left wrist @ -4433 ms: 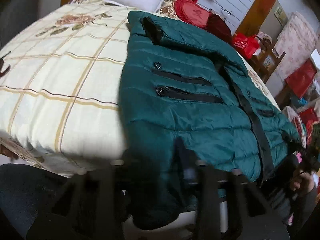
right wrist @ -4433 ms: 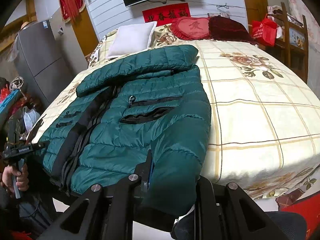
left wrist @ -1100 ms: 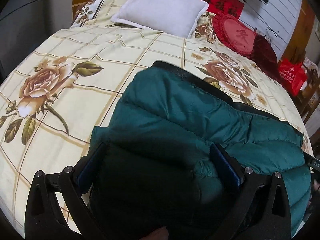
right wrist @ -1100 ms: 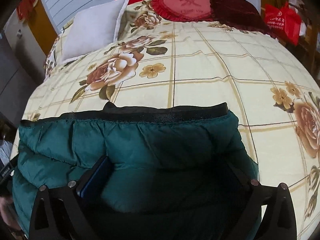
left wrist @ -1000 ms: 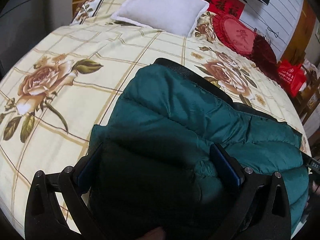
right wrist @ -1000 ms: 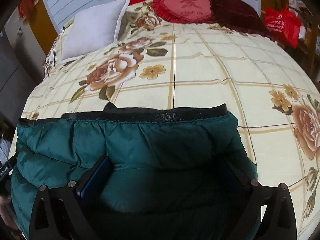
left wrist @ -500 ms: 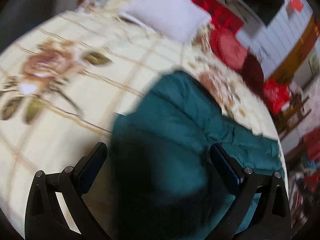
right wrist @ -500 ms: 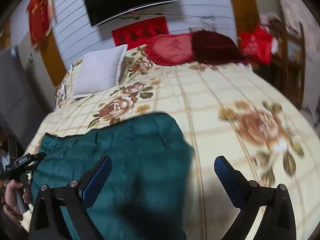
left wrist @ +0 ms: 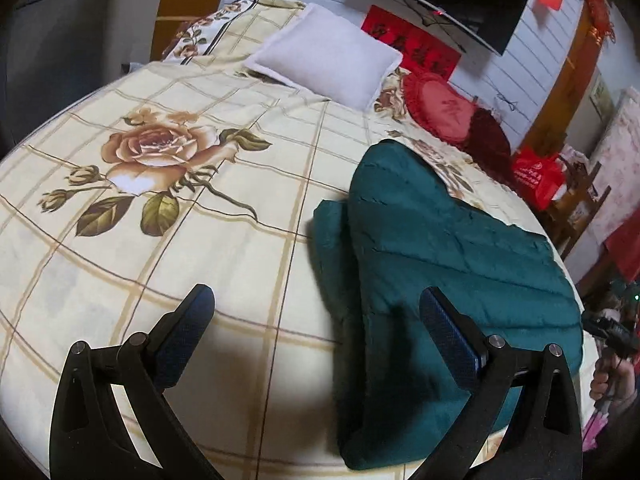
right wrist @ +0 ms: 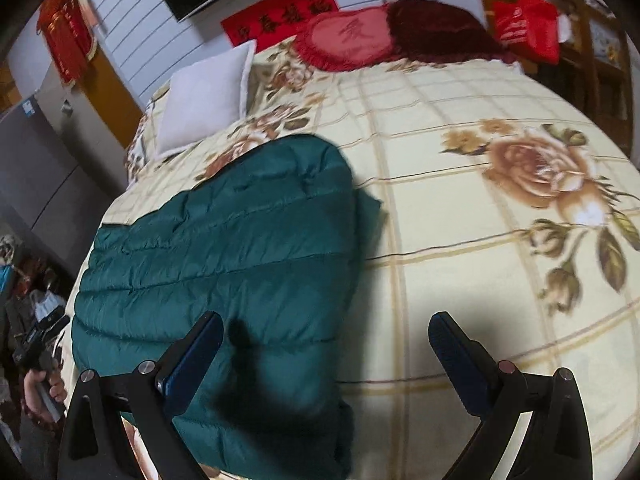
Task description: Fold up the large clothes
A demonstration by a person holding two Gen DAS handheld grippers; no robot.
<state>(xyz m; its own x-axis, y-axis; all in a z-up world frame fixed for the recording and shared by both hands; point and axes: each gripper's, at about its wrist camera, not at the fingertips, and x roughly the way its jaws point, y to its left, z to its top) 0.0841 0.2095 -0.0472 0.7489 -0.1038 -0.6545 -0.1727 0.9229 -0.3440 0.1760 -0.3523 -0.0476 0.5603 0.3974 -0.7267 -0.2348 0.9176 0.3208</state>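
A dark green quilted jacket (left wrist: pixel 452 272) lies folded over on the bed, its plain back side up; in the right wrist view the jacket (right wrist: pixel 240 248) fills the lower left. My left gripper (left wrist: pixel 316 320) hangs open above the bedspread at the jacket's left edge, its right finger over the fabric. Wide open too, my right gripper (right wrist: pixel 326 344) hovers at the jacket's right edge, with the left finger over the green cloth. Neither holds anything.
The bed carries a cream checked bedspread (left wrist: pixel 140 208) with rose prints. A white pillow (left wrist: pixel 324 64), a red heart cushion (right wrist: pixel 348 36) and a dark red cushion (right wrist: pixel 436 28) lie at the head. A red bag (right wrist: pixel 528 20) and wooden shelves stand beside the bed.
Both grippers let go of the jacket's hem after carrying it over the body, then pulled back and apart. The jacket now lies folded and free on the bed.
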